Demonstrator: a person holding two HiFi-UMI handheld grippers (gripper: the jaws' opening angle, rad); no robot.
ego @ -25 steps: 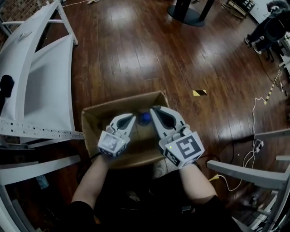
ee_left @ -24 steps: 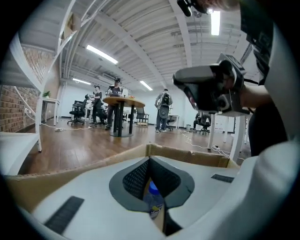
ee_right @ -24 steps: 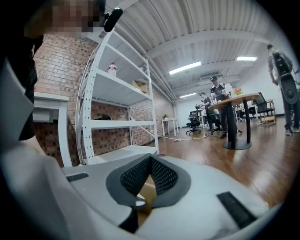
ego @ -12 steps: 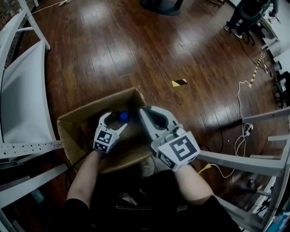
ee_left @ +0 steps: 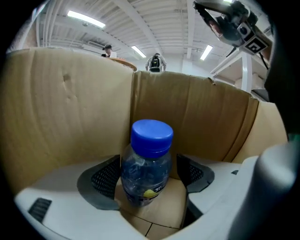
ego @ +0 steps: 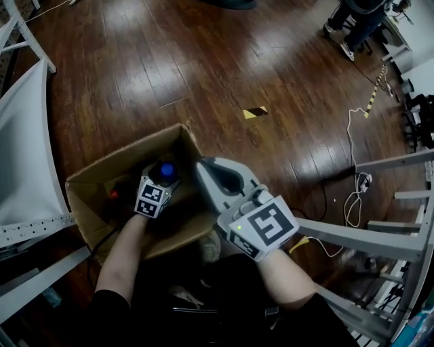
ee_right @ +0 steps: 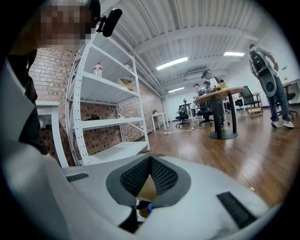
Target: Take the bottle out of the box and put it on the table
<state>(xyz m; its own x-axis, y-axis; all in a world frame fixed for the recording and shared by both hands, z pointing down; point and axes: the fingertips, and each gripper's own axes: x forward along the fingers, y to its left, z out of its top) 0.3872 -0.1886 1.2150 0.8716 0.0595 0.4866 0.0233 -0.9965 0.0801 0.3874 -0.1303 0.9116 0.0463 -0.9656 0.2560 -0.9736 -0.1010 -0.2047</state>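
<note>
A clear bottle with a blue cap [ego: 167,169] stands upright in an open cardboard box [ego: 122,152] on the wooden floor. My left gripper [ego: 163,179] reaches down into the box. Its jaws have just been opening and now stand wide on either side of the bottle [ee_left: 146,164]. The left pad [ee_left: 105,180] is close beside the bottle, and the right pad [ee_left: 194,173] leaves a clear gap. The box's back wall [ee_left: 70,108] rises right behind the bottle. My right gripper [ego: 201,165] hangs over the box's right rim, shut and empty, pads meeting at the tips [ee_right: 150,161].
White metal shelving [ego: 24,156] stands close on the left of the box. A grey metal frame [ego: 380,234] and loose cables [ego: 352,203] lie to the right. A yellow-black tape strip [ego: 255,112] is on the floor beyond the box. A person [ego: 359,17] stands far off.
My left gripper has sunk from above the box down into it, and its jaws have gone from shut to wide around the bottle. My right gripper has drifted slightly over the box's right rim.
</note>
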